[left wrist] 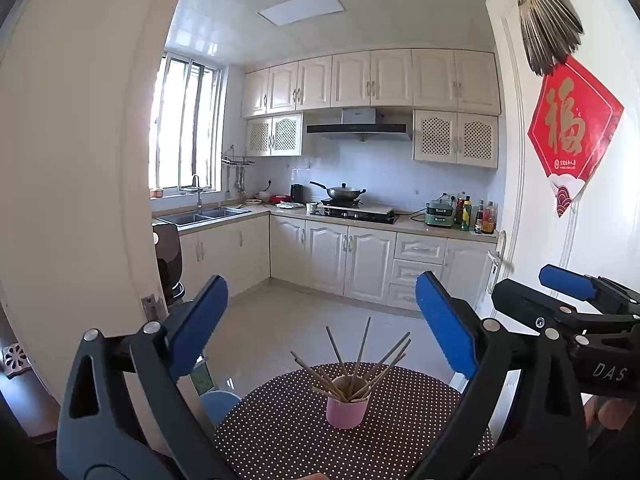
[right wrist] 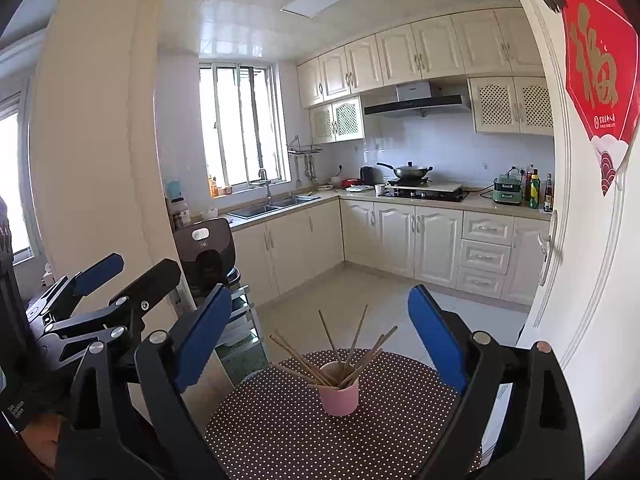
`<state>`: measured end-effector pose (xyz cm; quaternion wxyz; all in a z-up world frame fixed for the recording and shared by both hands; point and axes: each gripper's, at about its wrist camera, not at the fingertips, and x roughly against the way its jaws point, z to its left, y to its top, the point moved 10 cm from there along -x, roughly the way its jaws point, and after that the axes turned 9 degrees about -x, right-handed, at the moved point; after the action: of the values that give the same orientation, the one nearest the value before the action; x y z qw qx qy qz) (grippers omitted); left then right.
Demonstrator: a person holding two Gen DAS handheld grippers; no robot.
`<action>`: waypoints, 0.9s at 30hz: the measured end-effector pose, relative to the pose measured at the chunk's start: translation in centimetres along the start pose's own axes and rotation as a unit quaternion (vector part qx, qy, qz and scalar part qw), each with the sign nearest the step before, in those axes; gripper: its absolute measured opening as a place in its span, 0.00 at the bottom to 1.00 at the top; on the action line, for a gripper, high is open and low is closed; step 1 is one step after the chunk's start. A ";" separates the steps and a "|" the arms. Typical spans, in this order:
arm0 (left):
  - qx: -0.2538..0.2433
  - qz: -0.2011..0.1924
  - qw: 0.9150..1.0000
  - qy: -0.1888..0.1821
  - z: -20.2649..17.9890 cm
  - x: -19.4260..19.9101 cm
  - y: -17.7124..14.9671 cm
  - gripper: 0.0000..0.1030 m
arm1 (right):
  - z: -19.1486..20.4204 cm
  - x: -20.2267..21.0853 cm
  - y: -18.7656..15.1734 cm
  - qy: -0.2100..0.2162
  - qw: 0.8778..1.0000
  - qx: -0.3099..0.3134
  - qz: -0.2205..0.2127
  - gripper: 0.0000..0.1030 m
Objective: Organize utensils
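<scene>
On polka-dot round table (left wrist: pixel 280 432): smooth pink cup (left wrist: pixel 346 406), wooden chopsticks (left wrist: pixel 360 364) fanned; both claws (left wrist: pixel 320 328) (right wrist: pixel 320 332) spread, empty.

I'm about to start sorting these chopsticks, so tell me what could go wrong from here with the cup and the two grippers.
1. The chopsticks fan out loosely from the small pink cup; pulling one sideways could tip the cup over.
2. The left gripper and right gripper are both open and close side by side, so they might collide when reaching in.
3. The cup stands alone on the dotted table; spilled sticks could roll off its rounded edge.
</scene>
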<state>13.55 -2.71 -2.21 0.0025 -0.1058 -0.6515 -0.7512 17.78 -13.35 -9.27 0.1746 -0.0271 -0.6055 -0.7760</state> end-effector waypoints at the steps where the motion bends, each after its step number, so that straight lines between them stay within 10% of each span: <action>1: 0.000 -0.001 1.000 0.000 0.0 -0.1 0.1 0.90 | 0.0 -0.1 0.2 0.000 1.000 0.000 0.000 0.85; 27: -0.008 -0.004 1.000 0.016 -0.2 -2.4 1.5 0.91 | -0.2 -1.5 1.7 0.009 1.000 0.004 0.001 0.87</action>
<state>16.07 -3.40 -1.18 0.0091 -0.0910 -0.6456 -0.7582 19.71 -13.52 -8.13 0.1812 -0.0197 -0.6069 -0.7736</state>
